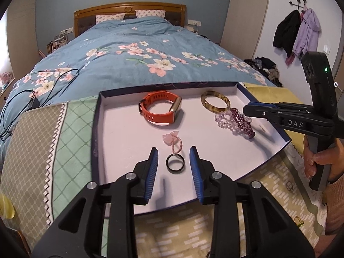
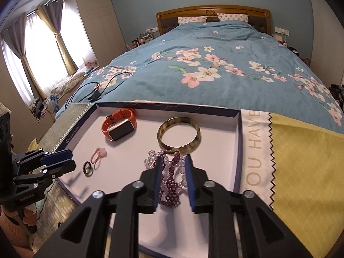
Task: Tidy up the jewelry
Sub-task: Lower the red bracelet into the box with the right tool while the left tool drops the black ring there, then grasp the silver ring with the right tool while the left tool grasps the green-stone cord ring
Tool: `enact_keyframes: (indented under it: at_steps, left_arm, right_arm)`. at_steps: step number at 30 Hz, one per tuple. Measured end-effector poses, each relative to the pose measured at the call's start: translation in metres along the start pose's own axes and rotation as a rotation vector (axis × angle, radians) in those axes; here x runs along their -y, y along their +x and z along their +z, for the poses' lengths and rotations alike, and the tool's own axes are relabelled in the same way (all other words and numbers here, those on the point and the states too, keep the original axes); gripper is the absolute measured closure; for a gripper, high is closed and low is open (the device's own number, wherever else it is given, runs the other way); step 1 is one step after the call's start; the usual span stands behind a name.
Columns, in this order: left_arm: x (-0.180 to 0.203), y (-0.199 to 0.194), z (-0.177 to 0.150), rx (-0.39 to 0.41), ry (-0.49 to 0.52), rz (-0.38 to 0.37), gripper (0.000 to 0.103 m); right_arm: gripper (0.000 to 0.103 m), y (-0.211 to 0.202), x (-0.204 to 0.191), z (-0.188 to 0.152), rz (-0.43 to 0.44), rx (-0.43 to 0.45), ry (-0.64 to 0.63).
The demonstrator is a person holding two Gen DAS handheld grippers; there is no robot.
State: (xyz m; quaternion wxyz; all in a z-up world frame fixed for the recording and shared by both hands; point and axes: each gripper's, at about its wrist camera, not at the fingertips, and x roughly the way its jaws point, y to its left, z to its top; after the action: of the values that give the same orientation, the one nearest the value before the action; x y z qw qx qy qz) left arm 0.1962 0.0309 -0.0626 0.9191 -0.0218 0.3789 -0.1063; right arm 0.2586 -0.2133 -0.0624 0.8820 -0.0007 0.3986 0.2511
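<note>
A white tray with a dark rim (image 1: 120, 146) (image 2: 217, 176) holds an orange watch (image 1: 160, 109) (image 2: 119, 126), a tortoiseshell bangle (image 1: 215, 102) (image 2: 179, 134), purple and clear bead bracelets (image 1: 236, 121) (image 2: 171, 178), a pink ring with a charm (image 1: 173, 142) (image 2: 99, 154) and a black ring (image 1: 175, 163) (image 2: 87, 168). My left gripper (image 1: 174, 152) (image 2: 64, 158) is open, its fingers either side of the black ring. My right gripper (image 2: 173, 159) (image 1: 250, 109) is open above the bead bracelets.
The tray lies on patterned cloths (image 1: 53, 146) (image 2: 305, 161) at the foot of a bed with a blue floral cover (image 1: 133, 58). Two small rings (image 1: 290, 186) lie on the yellow cloth right of the tray. Black cables (image 1: 25, 99) lie on the bed at left.
</note>
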Motion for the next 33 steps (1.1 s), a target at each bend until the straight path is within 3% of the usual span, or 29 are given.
enact_keyframes:
  at_steps: [11,22,33]
  left_arm:
    - [0.003,-0.063,-0.033,0.063,0.062,-0.08,0.067]
    - [0.019,-0.074,-0.075,-0.006,0.118,-0.124,0.064]
    - [0.031,-0.069,-0.09,-0.062,0.137,-0.144,0.061]
  right_arm:
    - [0.07,-0.054,-0.013,-0.023,0.059,0.068,-0.037]
    - [0.063,-0.075,-0.006,-0.082,0.062,-0.02,-0.015]
    - [0.059,-0.08,-0.009,-0.117,0.039,-0.086,-0.036]
